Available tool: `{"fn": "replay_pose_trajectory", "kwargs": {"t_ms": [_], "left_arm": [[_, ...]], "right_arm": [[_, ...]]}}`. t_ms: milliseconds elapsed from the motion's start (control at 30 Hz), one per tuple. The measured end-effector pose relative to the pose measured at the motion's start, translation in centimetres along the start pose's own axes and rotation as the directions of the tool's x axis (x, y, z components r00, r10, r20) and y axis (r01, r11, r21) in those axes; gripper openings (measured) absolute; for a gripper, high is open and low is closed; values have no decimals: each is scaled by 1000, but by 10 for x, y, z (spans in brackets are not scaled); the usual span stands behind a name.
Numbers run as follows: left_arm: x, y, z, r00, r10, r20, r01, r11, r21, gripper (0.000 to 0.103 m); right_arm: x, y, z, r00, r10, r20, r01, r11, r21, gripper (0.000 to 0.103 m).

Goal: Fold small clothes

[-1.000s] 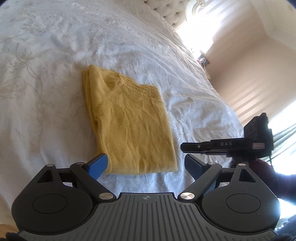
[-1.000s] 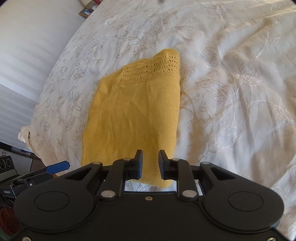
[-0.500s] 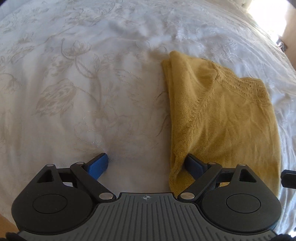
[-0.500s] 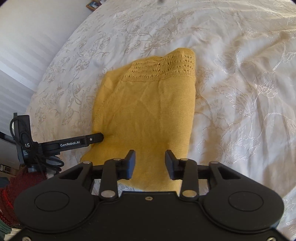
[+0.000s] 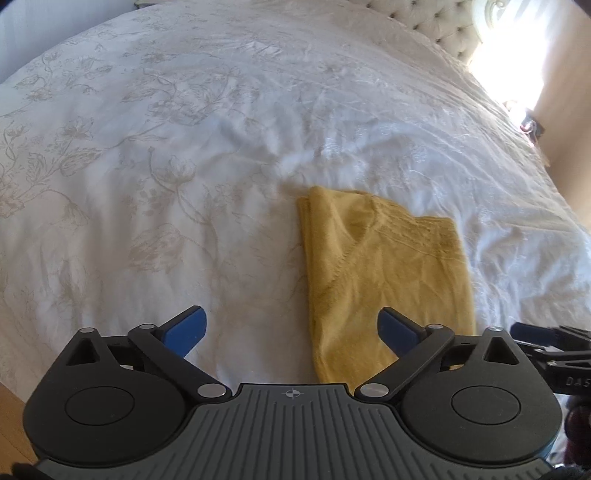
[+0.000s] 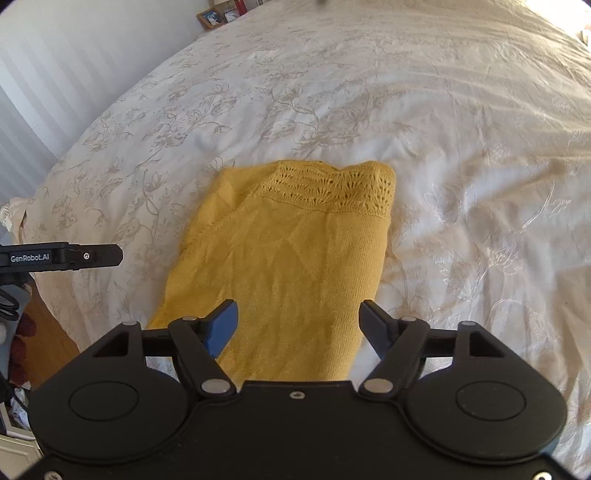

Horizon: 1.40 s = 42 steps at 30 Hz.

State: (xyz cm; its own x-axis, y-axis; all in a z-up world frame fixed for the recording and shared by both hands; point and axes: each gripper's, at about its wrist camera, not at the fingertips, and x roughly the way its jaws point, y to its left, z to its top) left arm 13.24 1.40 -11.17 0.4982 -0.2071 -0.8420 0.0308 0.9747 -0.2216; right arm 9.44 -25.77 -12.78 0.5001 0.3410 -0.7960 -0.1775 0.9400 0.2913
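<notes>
A yellow knitted garment (image 5: pixel 388 273) lies folded into a narrow rectangle on the white bedspread (image 5: pixel 184 147), its lace-patterned band at the far end. My left gripper (image 5: pixel 291 330) hovers above the garment's near left corner, its jaws opening wide, with nothing pressed between the blue pads. In the right wrist view the same garment (image 6: pixel 288 258) fills the middle. My right gripper (image 6: pixel 299 325) hangs over its near end, jaws opening, the cloth lying flat below and not pinched. The left gripper's finger (image 6: pixel 88 255) shows at the left edge there.
The bedspread (image 6: pixel 461 147) has a pale flower pattern and soft wrinkles. A tufted headboard (image 5: pixel 443 26) and a bright window stand at the far right. Picture frames (image 6: pixel 218 14) sit beyond the bed's far edge. Wooden floor (image 5: pixel 11 424) shows past the bed's near left edge.
My right gripper's jaws went from nearly shut to wide apart and drew back from the garment. My left gripper swung left, then lifted and turned back toward the garment's near left corner.
</notes>
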Motion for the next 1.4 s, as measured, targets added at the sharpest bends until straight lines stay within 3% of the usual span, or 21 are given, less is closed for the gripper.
{"fn": "replay_pose_trajectory", "kwargs": {"t_ms": [267,567,767,933,1133,1400], "left_arm": [[-37,-43,-21,1000,-3,-1,3,998,60,103],[-84,-74,-43,995,75,70,-83,988,128,102],[-110,-79,-47,982,151,118,-162,983,89,102],[-120,-76,-49,976,187,108,-192,981,40,101],[-124,-76,-54,976,205,78,-209,977,36,101],[-127,-77,-58,958,276,80,-281,958,62,101]], "right_arm": [[-48,23,-9,995,-51,84,49,999,22,102],[-94,33,-31,986,-127,106,120,990,72,102],[-117,37,-39,979,-149,143,138,987,84,102],[-129,47,-42,972,-177,158,169,984,60,102],[-133,56,-46,968,-193,162,191,981,27,102],[-138,66,-47,962,-191,195,192,981,14,102]]}}
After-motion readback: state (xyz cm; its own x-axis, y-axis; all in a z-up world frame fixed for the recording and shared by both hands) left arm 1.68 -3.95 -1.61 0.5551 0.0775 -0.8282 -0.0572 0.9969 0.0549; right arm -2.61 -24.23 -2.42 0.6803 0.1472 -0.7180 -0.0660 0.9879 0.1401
